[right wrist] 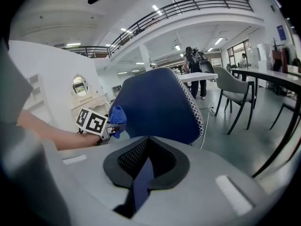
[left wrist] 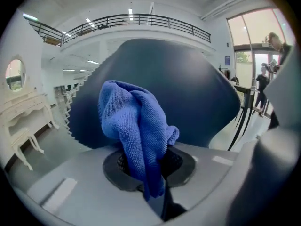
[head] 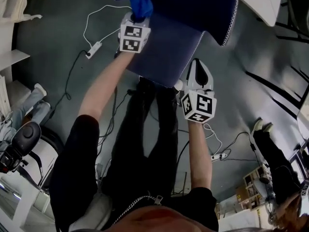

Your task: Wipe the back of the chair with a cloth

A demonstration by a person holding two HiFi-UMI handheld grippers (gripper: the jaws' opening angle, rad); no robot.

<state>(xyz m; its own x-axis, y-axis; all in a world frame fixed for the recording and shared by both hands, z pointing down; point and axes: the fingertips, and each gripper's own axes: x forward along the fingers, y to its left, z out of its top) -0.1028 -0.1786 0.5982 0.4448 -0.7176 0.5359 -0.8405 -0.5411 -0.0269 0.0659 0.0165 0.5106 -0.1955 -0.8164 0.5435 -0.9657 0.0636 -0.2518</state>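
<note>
The cloth (left wrist: 134, 126) was pinched in the left hand-held gripper (head: 136, 17) and was held up just beside the back of the chair (right wrist: 155, 102). The right hand-held gripper (head: 197, 70) was pressed together on the front edge of the seat.

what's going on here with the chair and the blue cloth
A person works with two handheld grippers. The left gripper has its jaws shut on a blue cloth, held at the edge of the chair back. The right gripper appears shut on the chair seat edge, seemingly steadying it.
</note>
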